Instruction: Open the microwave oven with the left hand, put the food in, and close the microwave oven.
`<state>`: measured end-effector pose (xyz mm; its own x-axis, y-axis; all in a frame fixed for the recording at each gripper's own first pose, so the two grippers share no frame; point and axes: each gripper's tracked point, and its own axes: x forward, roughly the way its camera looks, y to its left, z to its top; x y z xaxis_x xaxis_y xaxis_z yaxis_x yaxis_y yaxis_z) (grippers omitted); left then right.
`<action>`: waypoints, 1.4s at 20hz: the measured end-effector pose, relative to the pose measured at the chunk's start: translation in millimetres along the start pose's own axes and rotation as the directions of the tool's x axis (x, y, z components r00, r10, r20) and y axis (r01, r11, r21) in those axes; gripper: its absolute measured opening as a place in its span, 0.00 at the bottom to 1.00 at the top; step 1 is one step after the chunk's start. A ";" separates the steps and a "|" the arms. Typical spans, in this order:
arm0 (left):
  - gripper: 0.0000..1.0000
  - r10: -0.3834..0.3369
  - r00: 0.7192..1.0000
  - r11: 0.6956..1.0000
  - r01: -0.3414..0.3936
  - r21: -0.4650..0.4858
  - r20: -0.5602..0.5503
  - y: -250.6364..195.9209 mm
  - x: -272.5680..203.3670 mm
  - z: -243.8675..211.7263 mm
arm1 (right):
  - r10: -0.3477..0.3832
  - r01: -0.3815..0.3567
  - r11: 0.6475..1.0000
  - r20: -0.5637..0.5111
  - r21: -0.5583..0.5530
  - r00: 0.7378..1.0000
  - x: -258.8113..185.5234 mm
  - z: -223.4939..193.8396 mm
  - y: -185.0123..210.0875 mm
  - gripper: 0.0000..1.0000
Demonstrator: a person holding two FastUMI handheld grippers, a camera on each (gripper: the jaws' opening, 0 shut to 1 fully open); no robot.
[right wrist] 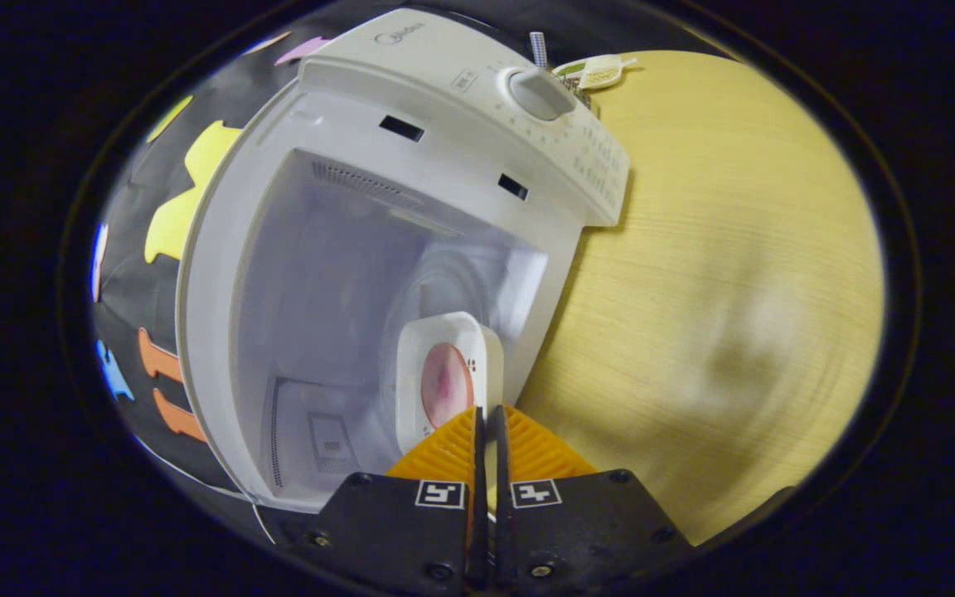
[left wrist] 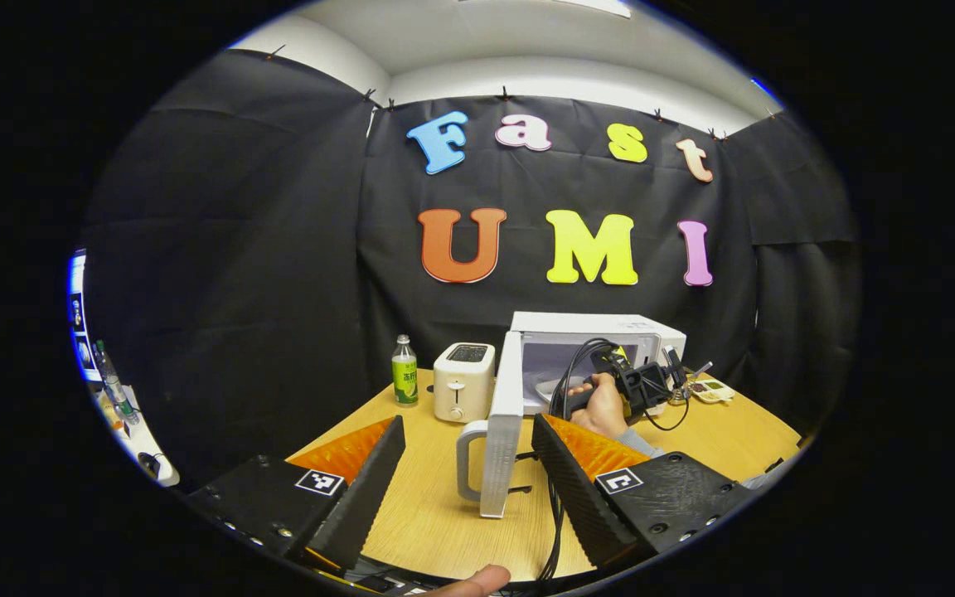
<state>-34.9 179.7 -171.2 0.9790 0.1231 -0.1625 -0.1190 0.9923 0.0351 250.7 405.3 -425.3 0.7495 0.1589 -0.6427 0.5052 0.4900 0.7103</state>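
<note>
In the left gripper view, the left gripper hangs low over the near edge of the wooden table, its two fingers spread wide apart with nothing between them. A fingertip of the person shows at the very bottom edge. Just beyond the fingers stands the microwave door, swung fully open and seen edge-on, its handle facing the camera. Behind the door is the microwave, its cavity open. A hand reaches toward that opening, holding the right gripper, with black cables looping around it. To the left of the microwave sits a white toaster, and left of that a green bottle. A small flat item with buttons lies on the table to the right of the microwave.

In the right gripper view, which is rolled to one side, the right gripper has its fingers pressed close together on the rim of a white plate, pinching it. The plate carries a pink piece of food. The plate is at the mouth of the microwave's cavity, near its lower front edge; whether it rests on the floor inside cannot be told. The control panel with its round knob lies beyond, and the table spreads out on the right.
</note>
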 end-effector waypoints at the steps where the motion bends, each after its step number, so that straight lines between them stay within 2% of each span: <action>1: 0.94 0.008 1.000 1.000 -0.008 -0.003 -0.009 4.1 3.0 -3.1 | -0.001 0.001 1.000 0.005 -0.004 1.000 5.8 1.0 4.4 0.07; 7: 0.92 0.004 0.999 0.998 -0.007 -0.064 -0.040 7.6 8.0 -14.6 | 0.023 -0.010 0.996 0.154 -0.086 0.988 25.4 19.5 17.8 0.08; 11: 0.92 0.002 1.000 0.999 -0.003 -0.048 -0.019 4.1 4.5 -10.2 | 0.035 -0.022 0.997 0.162 -0.079 0.986 31.0 19.1 18.3 0.10; 14: 0.92 -0.014 1.000 0.999 0.014 -0.034 -0.004 -2.1 0.0 -8.6 | 0.088 -0.075 0.993 0.138 -0.093 0.987 36.0 17.5 26.3 0.11; 16: 0.92 -0.040 0.999 0.998 0.041 -0.040 0.020 -8.0 -3.8 -2.7 | 0.100 -0.081 0.988 0.135 -0.135 0.986 37.7 20.2 26.9 0.17; 17: 0.92 -0.048 0.998 0.998 0.049 -0.044 0.037 -9.9 -5.6 0.6 | 0.108 -0.083 0.984 0.154 -0.159 0.982 35.4 24.4 27.4 0.14; 18: 0.92 -0.054 0.997 0.997 0.057 -0.048 0.047 -10.8 -5.1 1.5 | 0.114 -0.081 0.979 0.177 -0.186 0.977 32.1 29.4 27.4 0.28; 19: 0.92 -0.060 0.997 0.997 0.062 -0.052 0.051 -11.8 -5.7 2.4 | 0.129 -0.085 0.973 0.206 -0.214 0.970 28.3 35.1 28.7 0.28; 20: 0.92 -0.062 0.997 0.996 0.065 -0.054 0.052 -12.7 -6.8 1.8 | 0.139 -0.081 0.966 0.229 -0.244 0.963 21.9 40.8 29.5 0.43; 21: 0.92 -0.060 0.997 0.997 0.062 -0.054 0.050 -12.2 -6.7 0.2 | 0.160 -0.088 0.956 0.249 -0.280 0.955 16.9 44.9 31.7 0.66; 23: 0.92 -0.052 0.997 0.997 0.054 -0.052 0.049 -9.5 -9.0 -2.1 | 0.196 -0.092 0.930 0.267 -0.355 0.944 8.1 44.7 33.4 0.80; 26: 0.92 -0.027 0.998 0.999 0.030 -0.038 0.061 -2.8 -13.2 -3.2 | 0.253 -0.104 0.870 0.257 -0.482 0.932 -5.9 41.2 39.4 0.86; 28: 0.92 -0.010 0.998 1.000 0.011 -0.014 0.069 3.0 -14.0 -4.8 | 0.282 -0.100 0.813 0.238 -0.574 0.929 -15.9 38.2 41.5 0.89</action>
<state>-49.7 181.0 -173.5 0.9892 0.1121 -0.0946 -0.1107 0.9937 0.0198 276.1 390.4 -374.6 0.9409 0.0822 -0.3284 0.0899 0.8745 0.4767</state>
